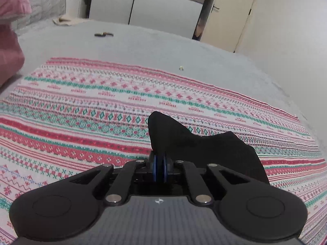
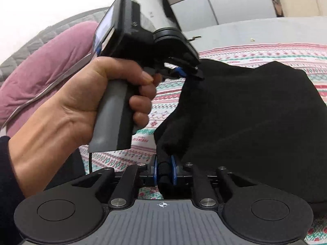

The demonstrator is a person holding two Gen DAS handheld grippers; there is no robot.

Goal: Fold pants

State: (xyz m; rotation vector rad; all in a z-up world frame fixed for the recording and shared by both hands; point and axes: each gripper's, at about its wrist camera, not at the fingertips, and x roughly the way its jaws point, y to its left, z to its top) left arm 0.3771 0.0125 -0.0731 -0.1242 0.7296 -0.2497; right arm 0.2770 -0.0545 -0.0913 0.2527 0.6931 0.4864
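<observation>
From the left wrist, the left gripper (image 1: 160,159) is pinching a corner of the black pants (image 1: 196,143), which are trailing off to its right over the patterned blanket (image 1: 81,106).

From the right wrist, the right gripper (image 2: 164,170) is clamping another bunched edge, the pants spreading ahead and rightward, with the left hand (image 2: 85,100) holding its tool close alongside.

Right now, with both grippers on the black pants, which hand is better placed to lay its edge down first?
Probably left: the left gripper pinches a thin corner of the pants low over the patterned blanket; the right gripper carries the bulk.
</observation>
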